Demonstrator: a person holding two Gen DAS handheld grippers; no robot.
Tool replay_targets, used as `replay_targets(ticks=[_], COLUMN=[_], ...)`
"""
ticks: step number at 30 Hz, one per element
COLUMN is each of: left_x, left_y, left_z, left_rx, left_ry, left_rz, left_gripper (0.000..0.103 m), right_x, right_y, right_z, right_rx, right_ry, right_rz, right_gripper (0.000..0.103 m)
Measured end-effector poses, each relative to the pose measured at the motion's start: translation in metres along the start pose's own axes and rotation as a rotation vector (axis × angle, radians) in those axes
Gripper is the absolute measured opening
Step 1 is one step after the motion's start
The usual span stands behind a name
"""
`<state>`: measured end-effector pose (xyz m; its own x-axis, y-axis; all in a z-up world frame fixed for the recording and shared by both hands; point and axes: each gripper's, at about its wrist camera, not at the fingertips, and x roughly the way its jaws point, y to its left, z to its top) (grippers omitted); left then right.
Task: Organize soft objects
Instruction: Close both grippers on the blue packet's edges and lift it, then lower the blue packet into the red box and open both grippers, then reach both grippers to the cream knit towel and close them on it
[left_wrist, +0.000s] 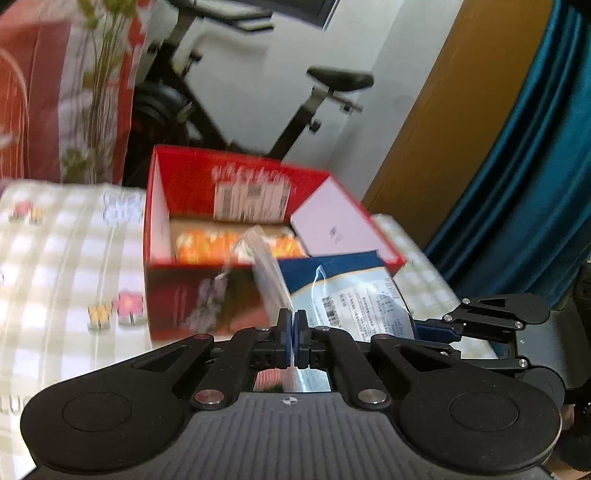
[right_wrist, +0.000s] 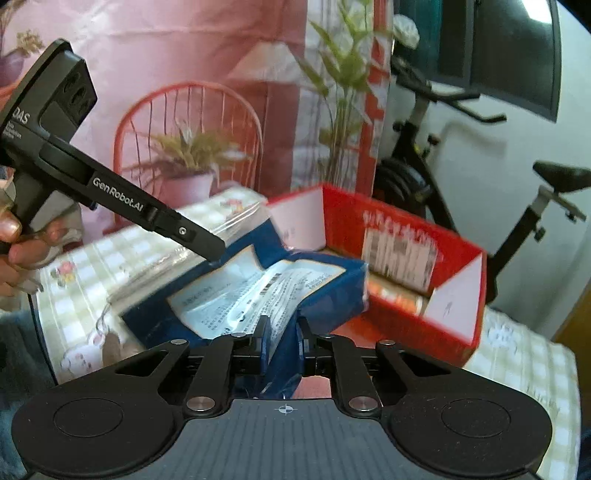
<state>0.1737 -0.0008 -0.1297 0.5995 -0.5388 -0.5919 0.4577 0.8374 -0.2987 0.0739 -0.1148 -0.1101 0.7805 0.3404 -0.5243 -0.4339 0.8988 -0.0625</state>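
A soft blue packet in clear plastic with a white printed label (left_wrist: 354, 295) (right_wrist: 258, 291) hangs above the checked tablecloth, in front of an open red box (left_wrist: 236, 184) (right_wrist: 454, 325). My left gripper (left_wrist: 292, 332) is shut on the packet's clear plastic edge. It also shows in the right wrist view (right_wrist: 218, 254), gripping the packet's far corner. My right gripper (right_wrist: 282, 339) is shut on the packet's near blue edge. It also shows in the left wrist view (left_wrist: 443, 328). An orange soft pack (left_wrist: 221, 247) lies inside the box.
The table has a green-and-white checked cloth (left_wrist: 55, 258) with flower prints. An exercise bike (left_wrist: 325, 96) (right_wrist: 517, 184) stands behind the box. A pink printed backdrop (right_wrist: 184, 92) hangs at the back. A blue curtain (left_wrist: 535, 166) and a wooden door (left_wrist: 443, 92) stand to the right.
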Motion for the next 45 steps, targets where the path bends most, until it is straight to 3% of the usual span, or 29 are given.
replay_targets(ticks=[8,17,21,28,30,32,34,35,45], left_x=[-0.006,0.049,0.074,0.107,0.109,0.109,0.103,0.099,0.032], left_y=[-0.002,-0.002,0.008,0.025,0.032,0.038,0.04,0.039,0.023], left_z=[0.04,0.094,0.102,0.081,0.078,0.077,0.075,0.074,0.045], left_rx=[-0.002,0.054,0.033,0.045,0.037,0.027,0.022,0.022,0.047], left_ry=[-0.121,-0.231,-0.201,-0.055,-0.023,-0.009,-0.022,-0.028,-0.048], left_rz=[0.027,0.146,0.182,0.213,0.221,0.231,0.239,0.238,0.186], left_gripper=[0.002,0.003,0.003,0.005,0.012,0.034,0.048,0.05,0.05], right_x=[-0.002,0.07,0.107,0.152,0.157,0.159,0.155,0.153,0.073], right_y=[-0.021,-0.058,-0.071,-0.077,-0.078,-0.077,-0.076,-0.076,-0.065], right_z=[0.039,0.074,0.077,0.055,0.049,0.045,0.044,0.044,0.034], right_rx=[-0.055,-0.056,-0.004,0.039,0.055,0.06,0.056,0.059,0.218], right_ry=[-0.099,-0.141,-0.102,0.037,0.069,0.088,0.082,0.079,-0.056], right_rz=[-0.055,-0.219,-0.254,-0.228,-0.236,-0.272,-0.307,-0.316,-0.242], right_gripper=[0.012,0.012,0.012,0.012,0.014,0.019,0.022,0.026,0.03])
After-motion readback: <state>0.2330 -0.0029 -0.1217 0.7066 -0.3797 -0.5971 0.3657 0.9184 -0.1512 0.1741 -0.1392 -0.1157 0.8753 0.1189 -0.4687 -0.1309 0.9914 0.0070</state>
